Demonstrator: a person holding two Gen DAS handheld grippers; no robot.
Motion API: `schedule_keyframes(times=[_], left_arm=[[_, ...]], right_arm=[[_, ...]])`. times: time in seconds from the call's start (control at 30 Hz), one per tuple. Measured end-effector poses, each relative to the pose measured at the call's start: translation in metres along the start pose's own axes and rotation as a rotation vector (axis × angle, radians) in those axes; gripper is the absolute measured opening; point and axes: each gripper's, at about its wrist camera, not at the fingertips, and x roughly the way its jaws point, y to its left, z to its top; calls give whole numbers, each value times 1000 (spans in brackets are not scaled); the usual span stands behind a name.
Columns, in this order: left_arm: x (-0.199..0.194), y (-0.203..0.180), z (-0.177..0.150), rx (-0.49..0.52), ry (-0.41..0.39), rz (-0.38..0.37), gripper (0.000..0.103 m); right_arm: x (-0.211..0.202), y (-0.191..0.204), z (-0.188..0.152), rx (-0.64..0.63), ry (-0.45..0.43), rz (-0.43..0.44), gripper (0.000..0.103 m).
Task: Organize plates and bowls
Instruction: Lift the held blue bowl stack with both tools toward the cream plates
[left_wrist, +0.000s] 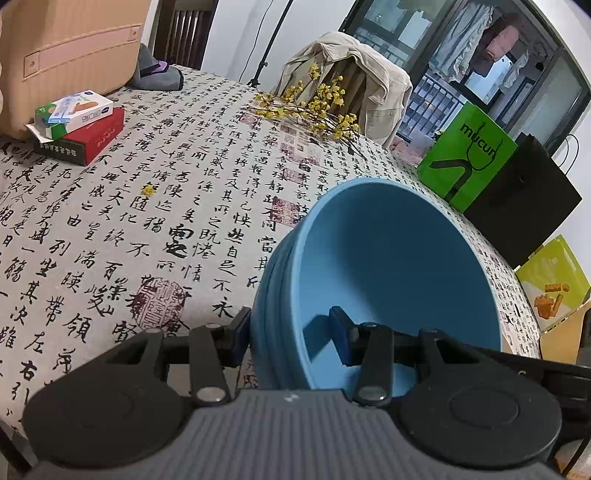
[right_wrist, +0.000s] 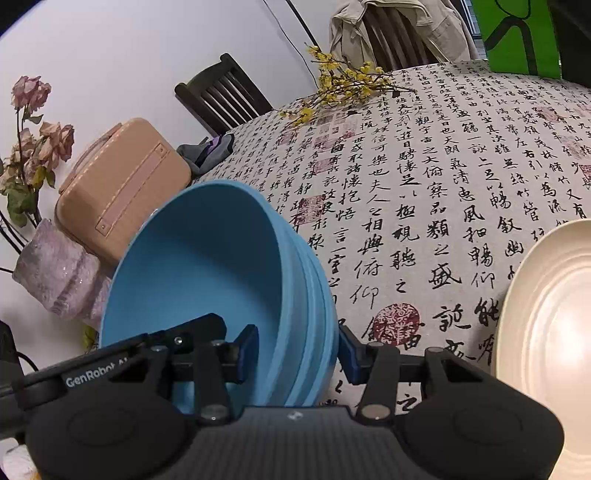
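Note:
A stack of nested blue bowls (left_wrist: 388, 266) is pinched by its wall from two opposite sides. My left gripper (left_wrist: 290, 336) is shut on the stack's rim, one blue pad outside the wall and one inside. My right gripper (right_wrist: 299, 350) is shut on the opposite rim of the same blue bowls (right_wrist: 207, 266), also with one pad inside and one outside. A cream ridged plate (right_wrist: 550, 332) lies on the tablecloth to the right of the stack in the right wrist view. I cannot tell whether the stack touches the table.
The table (left_wrist: 166, 221) wears a calligraphy-print cloth. On it are a red box with small cartons (left_wrist: 81, 125), yellow flower sprigs (left_wrist: 314, 107), a tan case (right_wrist: 122, 184) and a green bag (left_wrist: 469, 155) beside a black one. A jacket-draped chair (left_wrist: 354, 74) stands behind.

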Motion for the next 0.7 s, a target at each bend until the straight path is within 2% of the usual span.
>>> schedule_keyframes(times=[0.7], left_arm=[[4,-36,-4,52,-4,-5,45]], right_arm=[[-26,-27,-1,24,-44,5,46]])
